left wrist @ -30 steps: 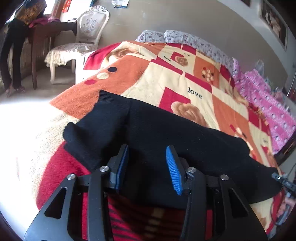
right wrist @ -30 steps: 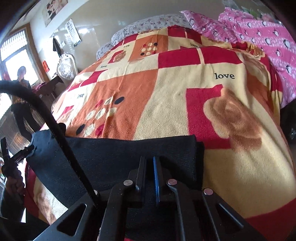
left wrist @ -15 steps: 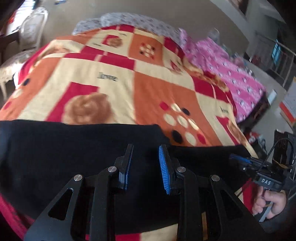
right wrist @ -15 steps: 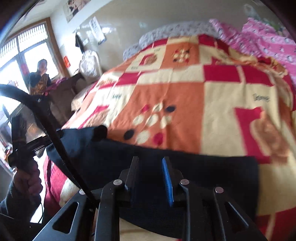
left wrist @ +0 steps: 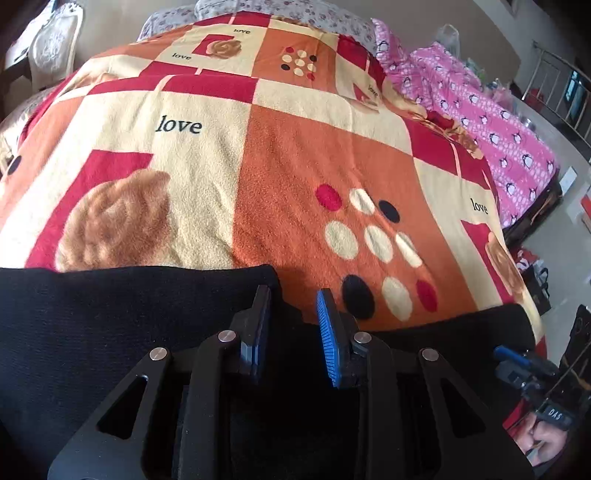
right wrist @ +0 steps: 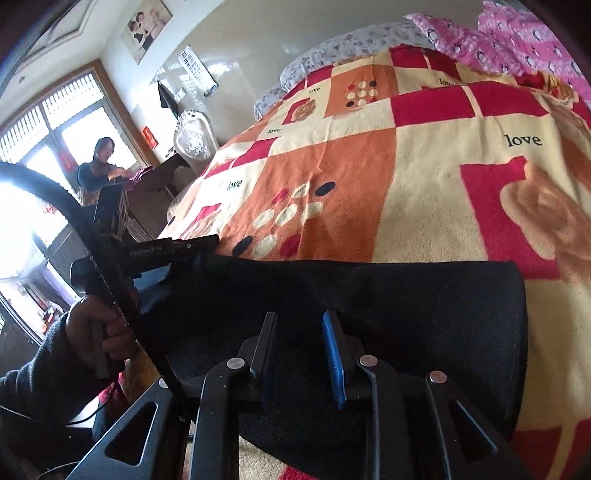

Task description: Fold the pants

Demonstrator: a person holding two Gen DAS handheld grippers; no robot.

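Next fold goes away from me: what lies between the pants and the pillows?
Only bare blanket; no object sits between the pants and the pillows. Both wrist views show it.

The pants [left wrist: 110,332] are plain black, laid over a blanket [left wrist: 295,155] that's a loud patchwork of orange, red and cream squares with tan roses, polka dots and little black "love" lettering. Next to it there's a hot pink penguin-print bedcover [left wrist: 491,122], and the left claw [left wrist: 291,314] has black fingers with blue ribbed pads [left wrist: 328,343].
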